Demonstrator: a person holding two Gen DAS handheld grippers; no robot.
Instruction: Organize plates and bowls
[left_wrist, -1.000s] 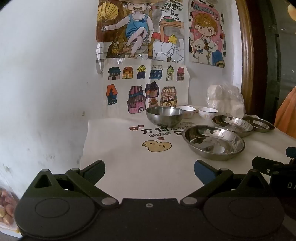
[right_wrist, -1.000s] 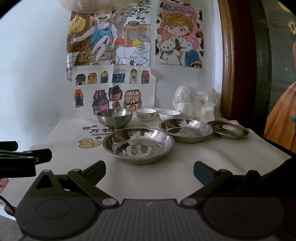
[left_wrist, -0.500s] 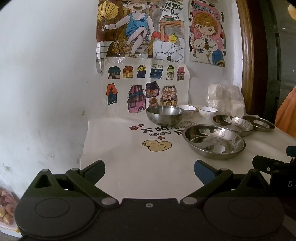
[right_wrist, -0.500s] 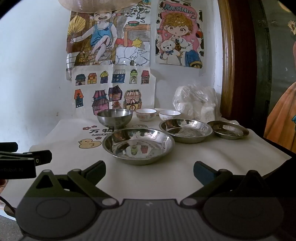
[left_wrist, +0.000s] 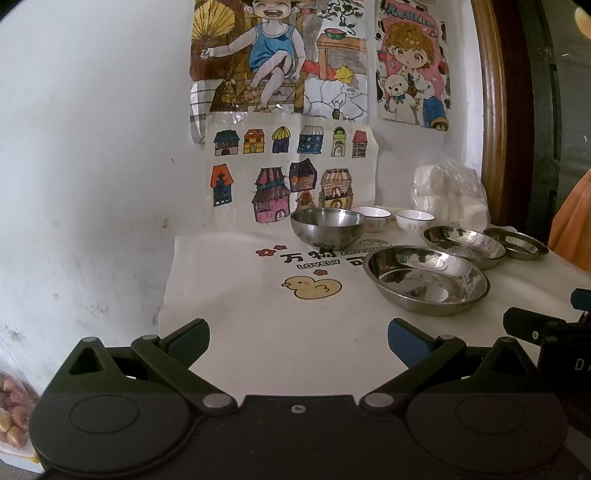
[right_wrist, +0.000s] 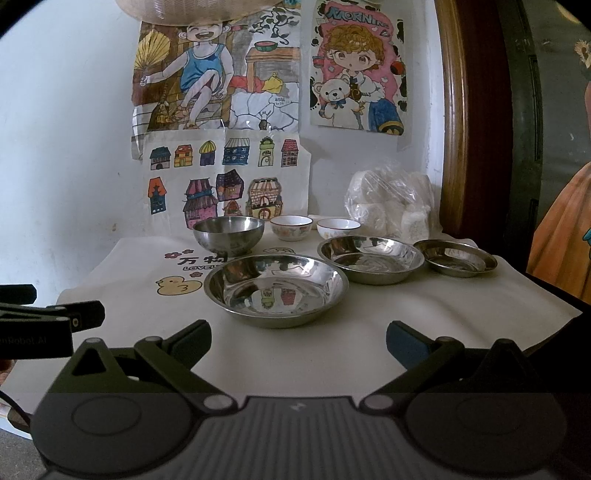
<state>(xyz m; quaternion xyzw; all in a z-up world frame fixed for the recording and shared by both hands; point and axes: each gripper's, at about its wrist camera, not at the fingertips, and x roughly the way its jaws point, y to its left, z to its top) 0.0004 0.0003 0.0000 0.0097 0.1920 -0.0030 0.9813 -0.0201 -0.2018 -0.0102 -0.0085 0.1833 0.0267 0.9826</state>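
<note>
On the white cloth stand three steel plates: a large one (right_wrist: 276, 288) (left_wrist: 425, 280) nearest, a medium one (right_wrist: 371, 258) (left_wrist: 463, 240) behind it to the right, and a small one (right_wrist: 455, 257) (left_wrist: 515, 242) farthest right. A deep steel bowl (right_wrist: 229, 234) (left_wrist: 327, 227) sits at the back, with two white ceramic bowls (right_wrist: 291, 227) (right_wrist: 338, 228) beside it. My left gripper (left_wrist: 298, 338) is open over bare cloth, left of the large plate. My right gripper (right_wrist: 298, 338) is open just in front of the large plate. Both hold nothing.
A clear bag of white rolls (right_wrist: 391, 203) stands at the back right by a wooden frame (right_wrist: 452, 122). Drawings (right_wrist: 221, 74) cover the wall behind. The cloth (left_wrist: 240, 295) carries a duck print (left_wrist: 312, 288). A bag of sweets (left_wrist: 13, 410) lies low left.
Both views have shifted only slightly; the dishes have not moved and both grippers stay open.
</note>
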